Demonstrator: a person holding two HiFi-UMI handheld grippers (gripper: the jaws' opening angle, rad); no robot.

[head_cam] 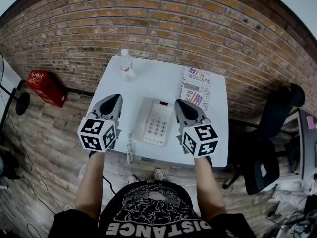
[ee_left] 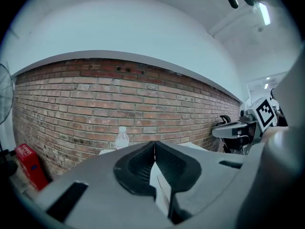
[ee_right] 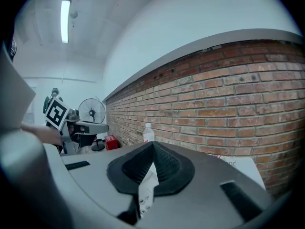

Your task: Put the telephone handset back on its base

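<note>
A white telephone base with a keypad sits in the middle of the white table. The handset lies in its cradle along the base's left side, and its coiled cord hangs over the table's front edge. My left gripper hovers just left of the handset, jaws shut with nothing between them. My right gripper hovers over the base's right edge, also shut and holding nothing. In the left gripper view the fingertips meet. In the right gripper view the tips meet above the keypad.
A clear water bottle stands at the table's far left, and a printed paper lies at the far right. A brick wall runs behind. A red crate is on the floor to the left, and a black office chair stands to the right.
</note>
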